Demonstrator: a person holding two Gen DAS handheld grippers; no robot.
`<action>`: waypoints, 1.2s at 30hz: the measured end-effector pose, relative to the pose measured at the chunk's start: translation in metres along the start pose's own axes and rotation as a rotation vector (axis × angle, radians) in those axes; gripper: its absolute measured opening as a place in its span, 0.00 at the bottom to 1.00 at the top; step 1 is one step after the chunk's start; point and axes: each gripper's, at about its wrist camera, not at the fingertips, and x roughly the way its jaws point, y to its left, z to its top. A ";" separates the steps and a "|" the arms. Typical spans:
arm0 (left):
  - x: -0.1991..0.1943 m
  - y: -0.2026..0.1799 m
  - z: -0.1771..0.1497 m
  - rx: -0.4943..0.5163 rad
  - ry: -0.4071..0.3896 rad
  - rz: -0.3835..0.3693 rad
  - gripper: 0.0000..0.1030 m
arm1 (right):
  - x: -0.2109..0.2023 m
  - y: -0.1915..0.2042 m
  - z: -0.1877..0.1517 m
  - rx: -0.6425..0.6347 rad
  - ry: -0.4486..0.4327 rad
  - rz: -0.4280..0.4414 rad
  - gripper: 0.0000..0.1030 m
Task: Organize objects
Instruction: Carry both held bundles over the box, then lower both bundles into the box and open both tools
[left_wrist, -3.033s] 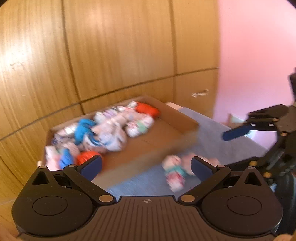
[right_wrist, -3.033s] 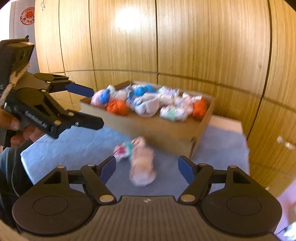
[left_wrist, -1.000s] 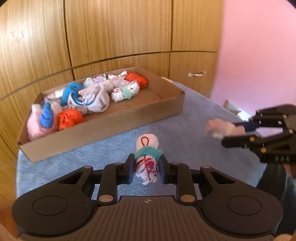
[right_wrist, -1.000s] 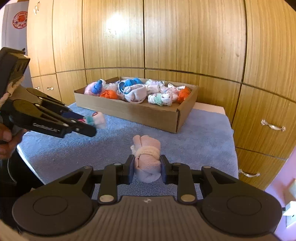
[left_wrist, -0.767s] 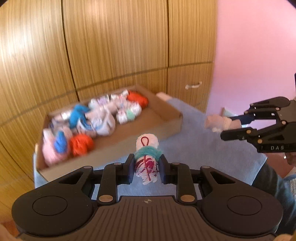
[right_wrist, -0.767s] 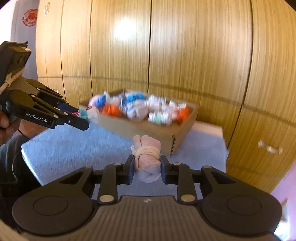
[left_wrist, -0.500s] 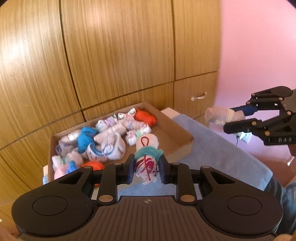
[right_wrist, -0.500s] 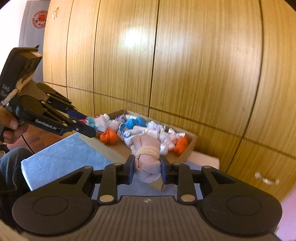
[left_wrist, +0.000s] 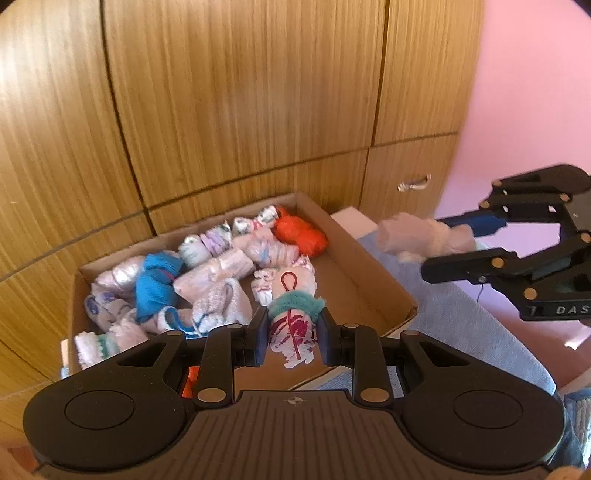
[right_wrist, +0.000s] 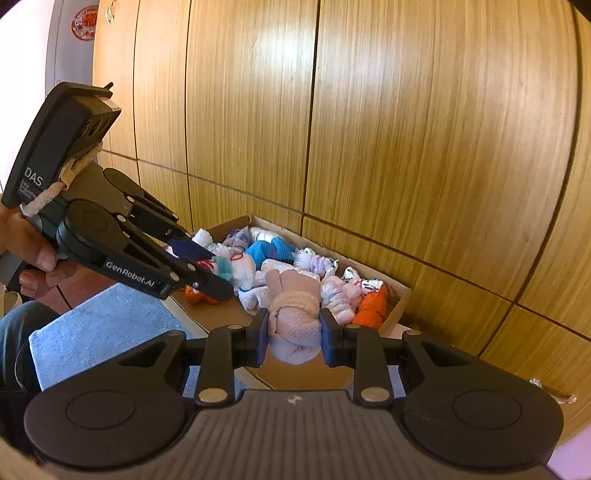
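Note:
My left gripper (left_wrist: 291, 338) is shut on a white sock roll with a teal band and red marks (left_wrist: 293, 314) and holds it in the air above the near side of the cardboard box (left_wrist: 373, 269). My right gripper (right_wrist: 293, 338) is shut on a pale pink sock roll (right_wrist: 293, 314) and holds it above the box's near wall (right_wrist: 310, 373). In the left wrist view the right gripper (left_wrist: 454, 242) and its pink roll (left_wrist: 410, 240) hover to the right of the box. In the right wrist view the left gripper (right_wrist: 214, 269) hangs over the box's left end.
The box holds several rolled socks, among them blue (left_wrist: 157, 282) and orange (left_wrist: 301, 236) ones. It stands on a blue cloth (left_wrist: 472, 325) on a table. Wooden cabinet doors (right_wrist: 406, 129) rise right behind the box. A pink wall (left_wrist: 535, 92) is at the right.
Both grippers closed on the two sock rolls that lay on the cloth, lifted them, and have carried them up and towards the box.

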 end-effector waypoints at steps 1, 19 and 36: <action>0.003 0.000 0.000 0.011 0.014 -0.003 0.32 | 0.003 -0.002 0.001 -0.001 0.010 0.003 0.25; 0.076 0.022 -0.002 0.022 0.192 -0.069 0.32 | 0.077 -0.021 -0.007 -0.011 0.198 0.081 0.25; 0.103 0.019 -0.006 0.071 0.179 -0.054 0.34 | 0.115 -0.032 -0.018 -0.092 0.271 0.141 0.25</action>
